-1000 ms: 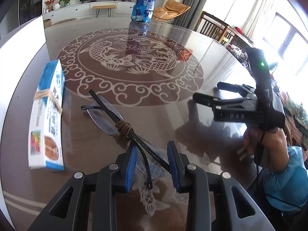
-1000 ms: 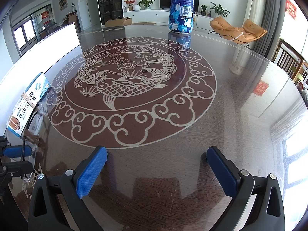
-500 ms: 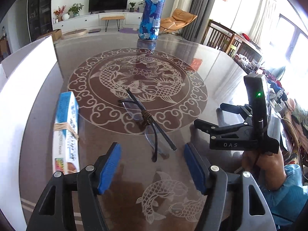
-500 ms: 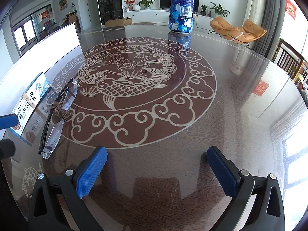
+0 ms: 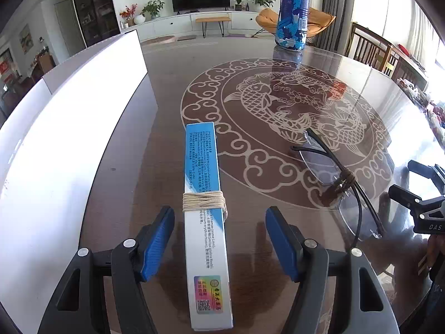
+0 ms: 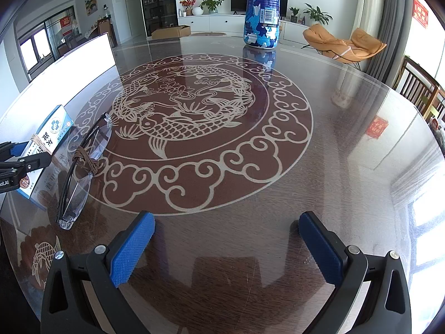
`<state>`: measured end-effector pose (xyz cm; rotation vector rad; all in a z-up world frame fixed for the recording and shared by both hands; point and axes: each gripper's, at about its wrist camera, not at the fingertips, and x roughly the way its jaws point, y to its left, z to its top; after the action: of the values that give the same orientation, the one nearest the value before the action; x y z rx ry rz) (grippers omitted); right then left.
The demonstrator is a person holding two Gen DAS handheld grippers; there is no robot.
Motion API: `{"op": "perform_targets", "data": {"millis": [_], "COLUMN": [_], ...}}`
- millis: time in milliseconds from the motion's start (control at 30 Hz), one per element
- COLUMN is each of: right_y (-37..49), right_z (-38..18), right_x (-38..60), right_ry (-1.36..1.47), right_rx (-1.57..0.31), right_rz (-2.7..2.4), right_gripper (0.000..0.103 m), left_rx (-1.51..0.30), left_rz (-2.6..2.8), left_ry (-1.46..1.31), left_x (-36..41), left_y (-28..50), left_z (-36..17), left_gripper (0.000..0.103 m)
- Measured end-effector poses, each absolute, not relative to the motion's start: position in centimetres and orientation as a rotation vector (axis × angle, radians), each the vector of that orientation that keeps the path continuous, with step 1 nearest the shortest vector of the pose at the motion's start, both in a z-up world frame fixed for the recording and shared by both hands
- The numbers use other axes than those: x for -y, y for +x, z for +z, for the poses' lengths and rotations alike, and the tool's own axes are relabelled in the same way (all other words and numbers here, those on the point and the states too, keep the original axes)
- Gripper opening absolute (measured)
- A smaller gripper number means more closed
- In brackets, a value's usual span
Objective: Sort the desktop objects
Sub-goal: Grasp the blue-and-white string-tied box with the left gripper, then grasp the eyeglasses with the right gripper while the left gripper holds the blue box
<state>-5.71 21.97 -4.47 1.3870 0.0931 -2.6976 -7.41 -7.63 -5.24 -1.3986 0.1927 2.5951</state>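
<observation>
The round glass-topped worktop [image 6: 347,167] fills both views, its centre carrying a dark red disc with pale carp and a ring of cloud scrolls. Along its left side stands a long white panel [image 5: 69,128], upright on its edge.

At the far side of the worktop a tall bottle [image 6: 262,14] in a blue camouflage wrap stands upright, its reflection lying on the glass just in front of it; in the left wrist view the same bottle [image 5: 293,14] sits beyond the carp pattern.

The left tongs [image 5: 219,239] are spread wide. Between their blue pads [image 5: 157,245] lies a long, narrow blue-and-white box [image 5: 204,208], pointing away from the camera and bound around its middle with pale string [image 5: 204,201]. There is a clear gap on each side, so neither pad touches the box. From the right wrist view the box [image 6: 51,136] shows at the worktop's left edge, partly behind the left tongs' black frame.

The right tongs [image 6: 226,249] are likewise wide open, holding nothing, over bare glass near the worktop's near edge.

Just right of the box, apart from it, lie folded glasses [image 5: 338,186] with clear lenses and dark arms, tied at the bridge with brown cord [image 6: 86,161], resting across the scroll border.
</observation>
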Motion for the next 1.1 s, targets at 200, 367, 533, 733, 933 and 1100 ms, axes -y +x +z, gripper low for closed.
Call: {"op": "perform_targets", "data": {"millis": [200, 367, 533, 733, 933, 1100], "right_y": [-5.7, -5.7, -5.7, -5.7, -5.7, -4.9], "right_z": [-4.5, -4.5, -4.5, -4.5, -4.5, -2.4], "right_x": [-22.0, -22.0, -22.0, -21.9, -22.0, -20.5], "right_ry": [1.387, 1.387, 1.387, 1.388, 1.386, 1.244], "right_rx": [-0.093, -0.093, -0.093, -0.093, -0.087, 0.304], "right_rz": [-2.698, -2.698, -2.698, -2.698, -2.697, -2.584], "right_gripper": [0.103, 0.103, 0.103, 0.103, 0.103, 0.103], "left_rx": [-0.244, -0.236, -0.178, -0.178, -0.143, -0.110], "left_rz": [2.609, 2.621, 2.612, 2.614, 2.642, 2.656], "left_ry": [-1.368, -1.344, -1.333, -1.311, -1.324, -1.353], "left_x": [7.2, 7.4, 7.8, 7.9, 9.7, 10.9], "left_y": [-7.1, -6.6, -6.9, -7.0, -6.7, -6.6], "left_z": [-5.8, -5.9, -6.1, -6.1, -6.0, -5.9], "left_gripper": [0.051, 0.051, 0.051, 0.026, 0.026, 0.026]}}
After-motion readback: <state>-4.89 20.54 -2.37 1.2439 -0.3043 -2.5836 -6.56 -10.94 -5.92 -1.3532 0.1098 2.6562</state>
